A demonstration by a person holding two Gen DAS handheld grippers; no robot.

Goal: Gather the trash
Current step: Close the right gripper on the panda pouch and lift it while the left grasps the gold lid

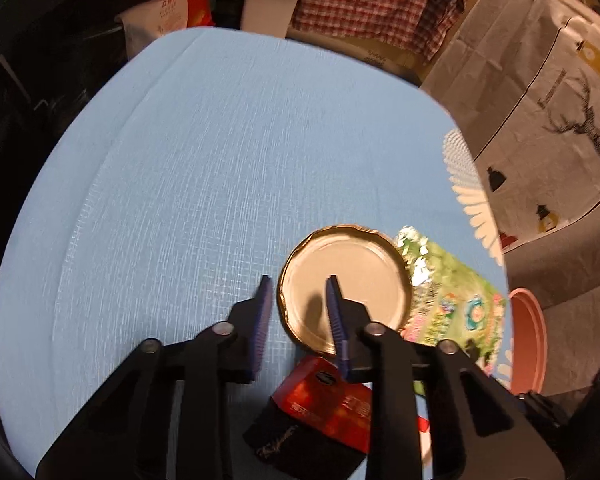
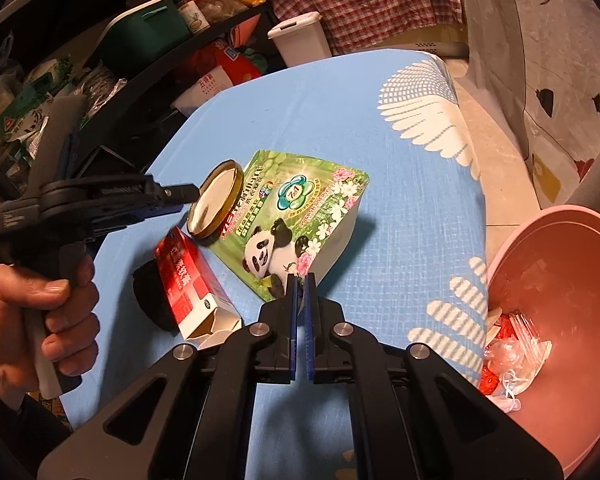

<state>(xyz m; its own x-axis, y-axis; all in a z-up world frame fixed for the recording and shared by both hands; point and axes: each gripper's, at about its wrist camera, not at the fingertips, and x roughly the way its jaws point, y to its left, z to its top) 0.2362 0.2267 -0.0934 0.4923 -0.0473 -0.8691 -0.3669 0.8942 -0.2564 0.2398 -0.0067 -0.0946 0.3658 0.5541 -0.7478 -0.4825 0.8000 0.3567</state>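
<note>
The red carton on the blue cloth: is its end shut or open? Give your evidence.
Open. In the right wrist view the red carton lies on its side, and the near end's flaps are spread, showing the pale inside.

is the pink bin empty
No, the right wrist view shows the pink bin already holding crumpled red and clear wrappers near its lower rim.

Tablecloth bare left; trash clustered right.
</note>
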